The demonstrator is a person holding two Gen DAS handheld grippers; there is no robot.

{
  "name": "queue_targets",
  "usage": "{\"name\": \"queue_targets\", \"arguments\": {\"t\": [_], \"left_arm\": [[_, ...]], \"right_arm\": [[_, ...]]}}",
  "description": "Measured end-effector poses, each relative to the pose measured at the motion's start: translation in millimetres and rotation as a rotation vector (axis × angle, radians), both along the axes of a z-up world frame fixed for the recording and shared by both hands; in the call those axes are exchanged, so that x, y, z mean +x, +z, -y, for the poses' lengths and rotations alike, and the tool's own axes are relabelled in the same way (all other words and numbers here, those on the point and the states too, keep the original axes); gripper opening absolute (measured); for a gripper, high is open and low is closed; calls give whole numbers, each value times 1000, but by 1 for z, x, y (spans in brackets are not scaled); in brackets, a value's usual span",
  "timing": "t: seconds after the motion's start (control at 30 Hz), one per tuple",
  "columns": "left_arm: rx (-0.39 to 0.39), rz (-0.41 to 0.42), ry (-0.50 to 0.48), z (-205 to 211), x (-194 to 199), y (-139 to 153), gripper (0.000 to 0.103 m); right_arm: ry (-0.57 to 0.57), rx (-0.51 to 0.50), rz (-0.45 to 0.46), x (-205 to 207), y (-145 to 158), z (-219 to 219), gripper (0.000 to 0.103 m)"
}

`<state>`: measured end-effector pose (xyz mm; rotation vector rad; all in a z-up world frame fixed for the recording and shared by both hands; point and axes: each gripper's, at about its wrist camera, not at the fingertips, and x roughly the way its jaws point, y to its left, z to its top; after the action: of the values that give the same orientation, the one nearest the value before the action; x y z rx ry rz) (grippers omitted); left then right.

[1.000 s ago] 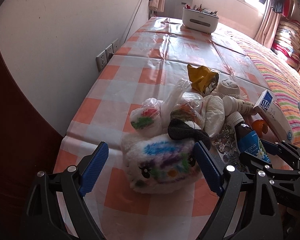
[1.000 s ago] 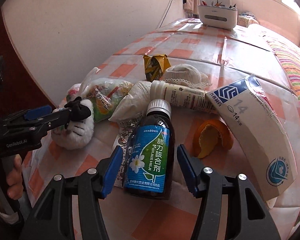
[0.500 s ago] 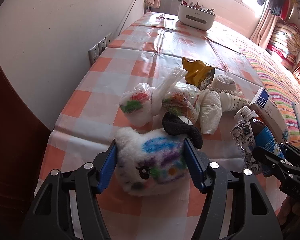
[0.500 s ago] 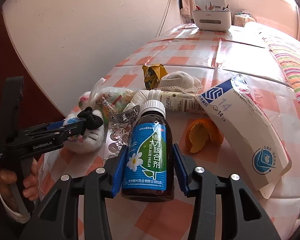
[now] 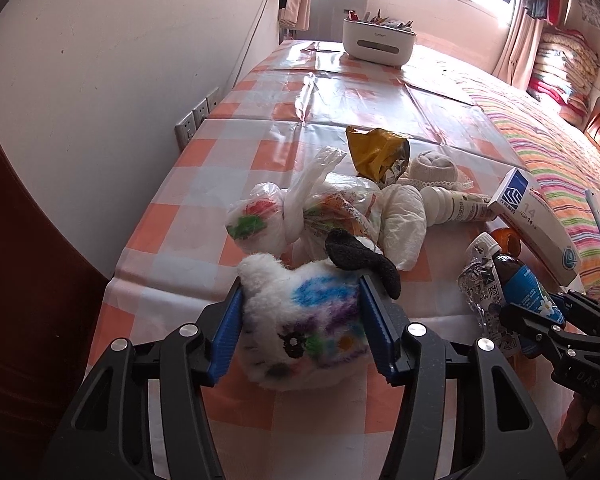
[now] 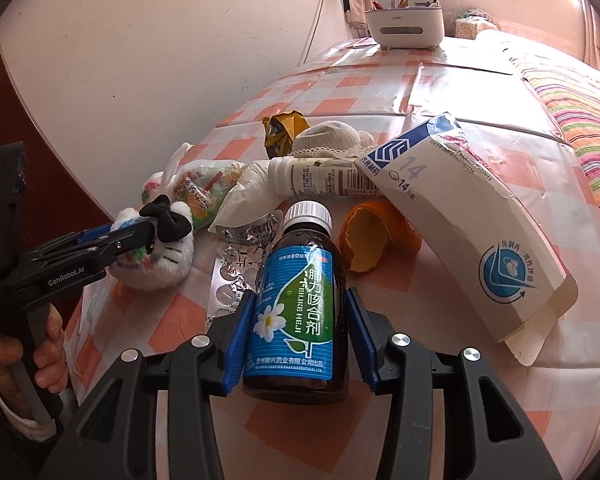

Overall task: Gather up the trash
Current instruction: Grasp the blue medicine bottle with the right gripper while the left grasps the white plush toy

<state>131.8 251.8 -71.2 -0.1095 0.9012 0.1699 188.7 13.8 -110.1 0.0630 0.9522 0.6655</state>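
Clearly, my left tongs (image 5: 300, 322) were closing, both pads pressing the white plush toy (image 5: 304, 320) at the table (image 5: 228, 184) edge; to its right, my right tongs (image 6: 298, 332) clasped the brown syrup bottle (image 6: 296, 304) beside the orange peel (image 6: 374, 240).

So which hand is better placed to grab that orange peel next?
Probably right, once freed: its gripper is clamped on the brown syrup bottle, beside the orange peel. The left gripper is closing on the plush toy, farther away.
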Motion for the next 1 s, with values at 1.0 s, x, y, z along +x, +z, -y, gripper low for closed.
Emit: {"name": "queue_targets", "arguments": {"t": [1.0], "left_arm": [[30, 1, -15, 9, 1, 0, 55]], "right_arm": [[-5, 26, 8, -9, 12, 26, 58]]}}
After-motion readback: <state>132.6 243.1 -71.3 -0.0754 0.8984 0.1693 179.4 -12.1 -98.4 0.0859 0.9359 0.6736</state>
